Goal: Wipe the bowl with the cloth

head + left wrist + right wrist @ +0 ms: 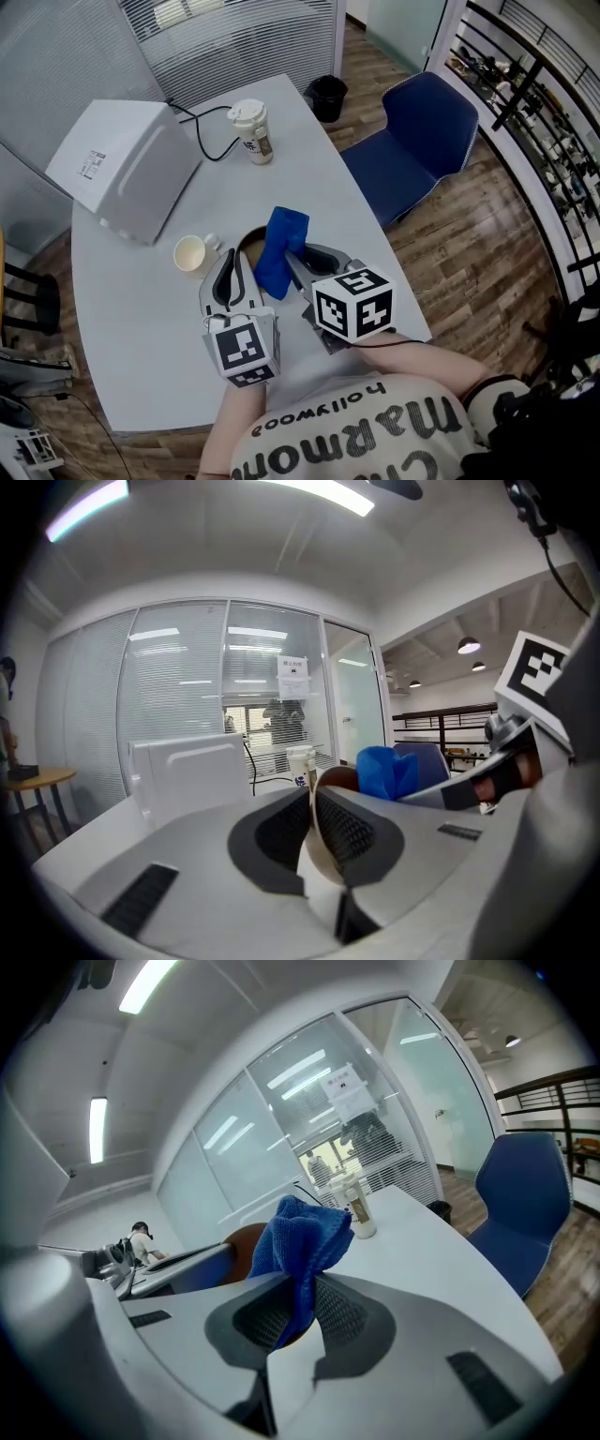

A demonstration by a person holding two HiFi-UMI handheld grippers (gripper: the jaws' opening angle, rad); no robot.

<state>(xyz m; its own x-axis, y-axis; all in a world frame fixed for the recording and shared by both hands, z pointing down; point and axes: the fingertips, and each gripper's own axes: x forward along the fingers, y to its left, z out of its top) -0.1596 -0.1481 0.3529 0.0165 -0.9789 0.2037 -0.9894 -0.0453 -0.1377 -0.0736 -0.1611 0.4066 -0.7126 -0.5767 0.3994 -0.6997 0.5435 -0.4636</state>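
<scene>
1. Left hand-held gripper [312,803] pinches the rim of the bowl [325,860], at the near side of the desk [141,309].
2. Right hand-held gripper [300,1302] clamps the blue cloth [305,1232], bunched at the bowl's mouth.
3. Risk, as I judge: hard wiping pressure could lever the bowl out of that thin rim grip and drop it.

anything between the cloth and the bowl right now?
Nothing visible. The right gripper pinches the cloth, which sits right against the bowl. The left gripper clamps the bowl's rim. The small cup stands off on the bowl's far side, out of the way.
</scene>
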